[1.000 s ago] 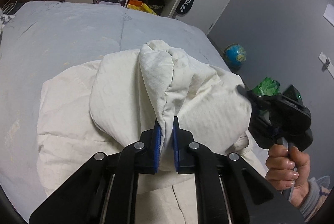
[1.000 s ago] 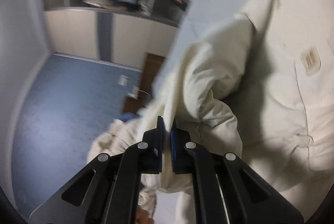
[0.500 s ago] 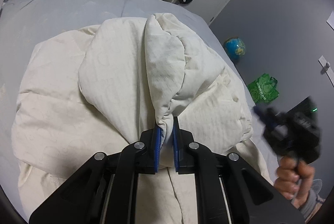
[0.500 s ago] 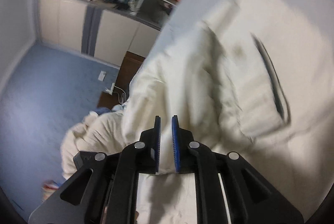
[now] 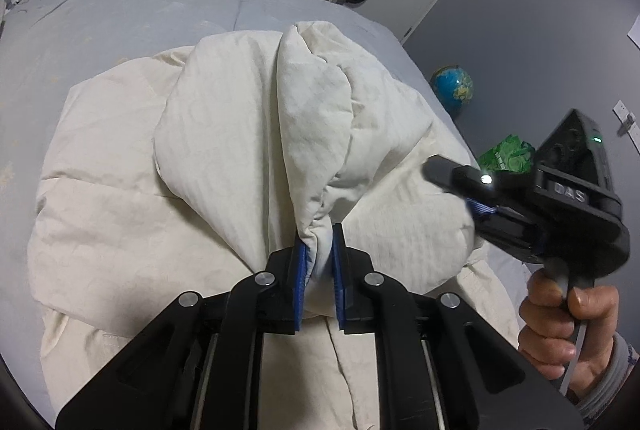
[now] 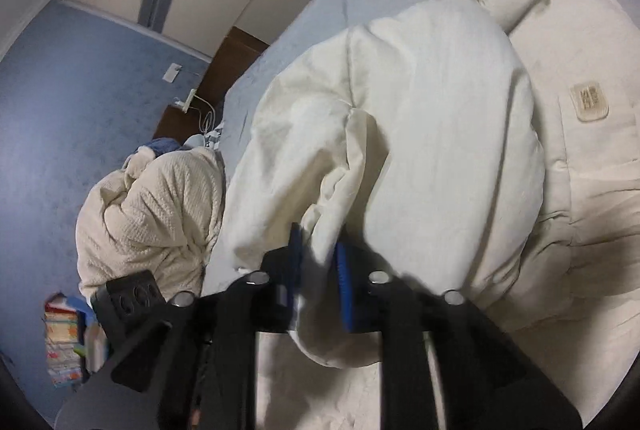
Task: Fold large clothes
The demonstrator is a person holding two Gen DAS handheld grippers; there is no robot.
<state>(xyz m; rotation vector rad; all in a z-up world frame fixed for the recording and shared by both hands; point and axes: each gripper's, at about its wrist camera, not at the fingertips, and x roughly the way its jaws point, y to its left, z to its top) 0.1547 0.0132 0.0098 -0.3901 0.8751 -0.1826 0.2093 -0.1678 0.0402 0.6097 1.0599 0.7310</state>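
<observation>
Your cream padded jacket (image 5: 224, 165) lies heaped on the grey-blue bed (image 5: 100, 13), taking up most of the near half of it. To the far left, in the right wrist view, a second, knobbly cream garment (image 6: 160, 213) sits bunched at the bed's edge, just beside the jacket. The jacket's fabric is pale, puffy and softly creased, with a quilted seam running across its left part and a rounded fold piled on top. From that fold a gathered ridge of cloth runs down into your left gripper (image 5: 318, 254), whose blue-padded jaws stand narrow with the bunched cloth between them, pressing on it while easing apart. In the right wrist view a rectangular label (image 6: 590, 103) shows on the flat right side of the jacket. At the right, your right gripper (image 6: 318, 270) has a wrinkled flap of the same jacket between its jaws, which are closing on it. Your right hand (image 5: 568, 326) grips its handle, off the bed's right edge.
</observation>
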